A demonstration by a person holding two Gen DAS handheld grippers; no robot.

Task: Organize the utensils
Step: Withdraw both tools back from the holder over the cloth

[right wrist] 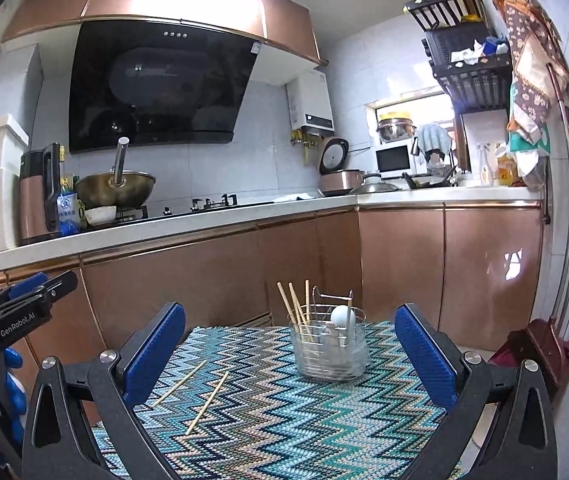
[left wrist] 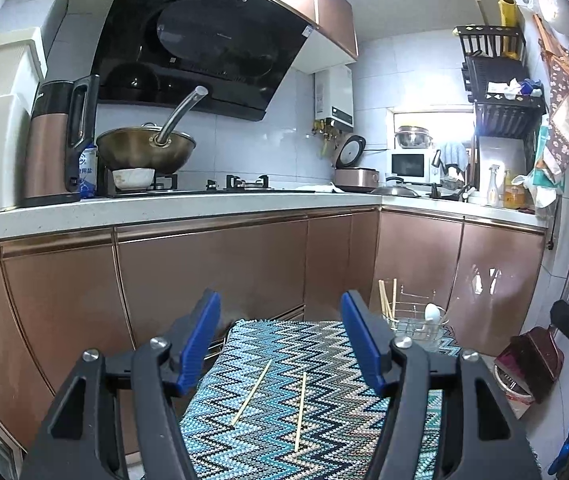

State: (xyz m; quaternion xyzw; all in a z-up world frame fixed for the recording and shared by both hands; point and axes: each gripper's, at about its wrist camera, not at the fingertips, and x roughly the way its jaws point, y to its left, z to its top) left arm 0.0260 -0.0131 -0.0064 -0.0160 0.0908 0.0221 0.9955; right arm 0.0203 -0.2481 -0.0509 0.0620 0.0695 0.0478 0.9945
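Two wooden chopsticks [left wrist: 251, 393] [left wrist: 300, 412] lie loose on a zigzag-patterned mat [left wrist: 324, 432]. They also show in the right wrist view [right wrist: 180, 383] [right wrist: 207, 402], left of centre on the mat [right wrist: 284, 432]. A clear utensil holder [right wrist: 327, 352] with a wire rack stands upright on the mat's far side, holding several chopsticks and a white spoon [right wrist: 340, 315]; it also shows in the left wrist view [left wrist: 416, 326]. My left gripper [left wrist: 280, 340] is open and empty above the loose chopsticks. My right gripper [right wrist: 289, 348] is open and empty, short of the holder.
Copper-coloured kitchen cabinets [right wrist: 204, 272] stand close behind the mat. The counter above carries a wok [left wrist: 146, 148], a kettle [left wrist: 54, 144] and a rice cooker [left wrist: 354, 172]. A dark red dustpan [right wrist: 540, 350] sits on the floor at the right wall.
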